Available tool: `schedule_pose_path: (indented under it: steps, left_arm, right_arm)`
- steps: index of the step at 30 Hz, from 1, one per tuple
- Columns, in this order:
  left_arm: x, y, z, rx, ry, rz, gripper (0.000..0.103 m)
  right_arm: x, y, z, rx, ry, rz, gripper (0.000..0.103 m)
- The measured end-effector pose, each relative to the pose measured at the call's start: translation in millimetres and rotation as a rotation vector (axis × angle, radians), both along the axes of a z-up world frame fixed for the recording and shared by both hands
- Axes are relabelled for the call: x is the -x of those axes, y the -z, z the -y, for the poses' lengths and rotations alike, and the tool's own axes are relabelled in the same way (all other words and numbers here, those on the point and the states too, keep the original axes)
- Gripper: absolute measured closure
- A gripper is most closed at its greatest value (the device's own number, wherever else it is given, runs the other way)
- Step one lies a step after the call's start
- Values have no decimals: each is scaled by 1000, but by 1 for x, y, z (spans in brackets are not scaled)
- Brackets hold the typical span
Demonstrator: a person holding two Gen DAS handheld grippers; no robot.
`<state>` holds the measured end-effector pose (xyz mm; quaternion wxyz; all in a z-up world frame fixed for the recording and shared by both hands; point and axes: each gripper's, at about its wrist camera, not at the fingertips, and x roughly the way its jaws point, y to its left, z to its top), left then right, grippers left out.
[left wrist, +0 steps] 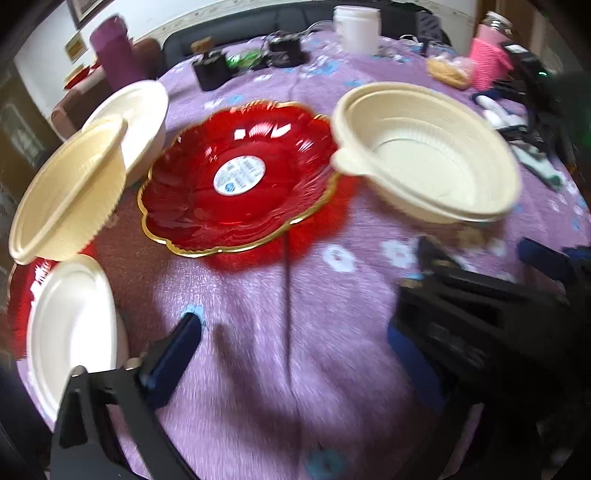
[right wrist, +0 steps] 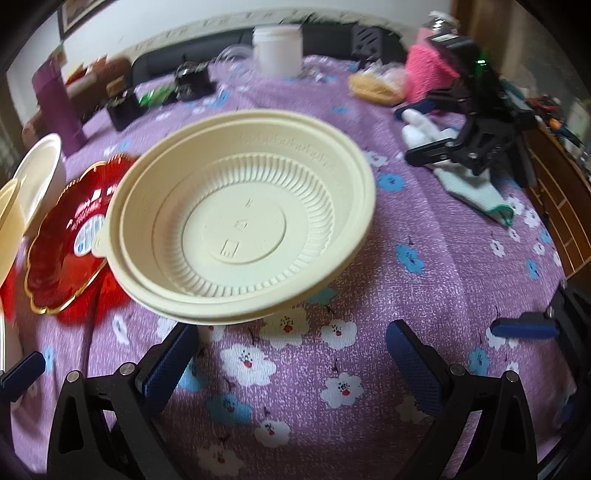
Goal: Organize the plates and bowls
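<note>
Nothing's really readable here: the round sticker [left wrist: 239, 175] on the red plate [left wrist: 207, 206] and the embossed marks in the cream bowl [right wrist: 236, 225] are too blurry.

lay on the tablecloth [left wrist: 295, 350]: a scalloped plate [left wrist: 236, 177] mid-table, a ribbed bowl [right wrist: 240, 225] just right of it, rim overlapping the plate's edge. stood left of the plate, a tilted bowl [left wrist: 70, 188] before another bowl [left wrist: 136, 118]; nearer, a small plate [left wrist: 70, 325] rested on a second scalloped plate [left wrist: 18, 306]. sat behind, along the far edge, a jar [left wrist: 356, 29] and a tumbler [left wrist: 110, 48].
</note>
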<state>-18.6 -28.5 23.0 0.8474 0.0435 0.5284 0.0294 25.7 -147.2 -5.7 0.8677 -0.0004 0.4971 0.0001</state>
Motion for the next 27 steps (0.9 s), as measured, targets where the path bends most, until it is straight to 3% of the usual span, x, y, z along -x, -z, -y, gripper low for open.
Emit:
schedule_pose_path:
  steps: [2, 5, 7, 10, 13, 20, 24, 27]
  left_arm:
    - [11, -18, 4, -14, -1, 9, 20]
    - [30, -36, -7, 59, -43, -14, 21]
    - [47, -45, -21, 134, -88, -25, 21]
    - [66, -57, -37, 160, -169, -52, 21]
    - [90, -79, -57, 117, -265, -15, 21]
    - [136, -120, -100, 20, -457, 38, 20]
    - [160, -147, -103, -69, -513, 105, 20]
    - [177, -168, -108, -92, -557, 141, 20]
  right_arm:
    - [-2, -1, 1, -3, -33, -32, 1]
    - [0, -1, 4, -29, -58, -31, 1]
    - [4, 0, 0, 9, -84, -30, 1]
    - [13, -2, -4, 6, -97, -48, 1]
    - [24, -8, -12, -4, -139, -50, 1]
    - [77, -67, -41, 19, -355, 158, 1]
    - [97, -98, -46, -42, -447, 226, 1]
    - [103, -107, -53, -106, -518, 208, 1]
